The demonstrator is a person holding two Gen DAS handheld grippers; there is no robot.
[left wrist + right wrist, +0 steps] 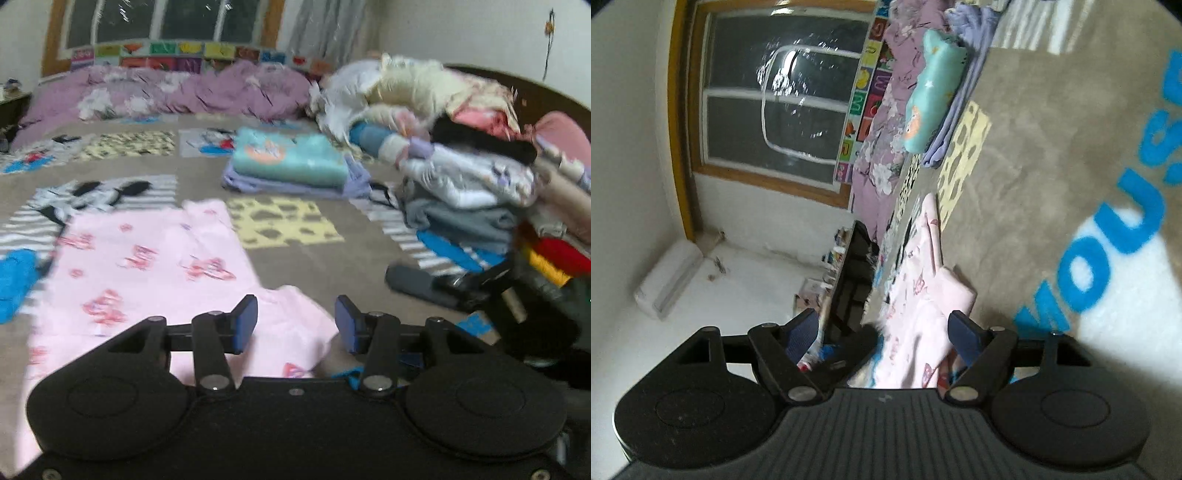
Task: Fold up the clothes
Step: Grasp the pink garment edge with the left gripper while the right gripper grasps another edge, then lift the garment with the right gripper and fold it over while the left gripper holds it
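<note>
Two folded garments (288,162) lie stacked, the pink printed cloth garment (147,266) lies part-folded, a heap (461,177) waits; both grippers' fingers (245,321) parted, empty.

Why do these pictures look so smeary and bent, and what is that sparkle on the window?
Left wrist view: motion blur smears the pink garment and the clothes pile; fisheye bends the edges. Right wrist view: rolled sideways, with glare streaks on the dark window.

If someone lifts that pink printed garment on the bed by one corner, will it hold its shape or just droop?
The pink garment would probably droop: it is thin cloth lying flat on the bedspread, with its near corner already folded over softly. It looks light for its spread. It seems unlikely to slip, since the bedspread looks fuzzy.
</note>
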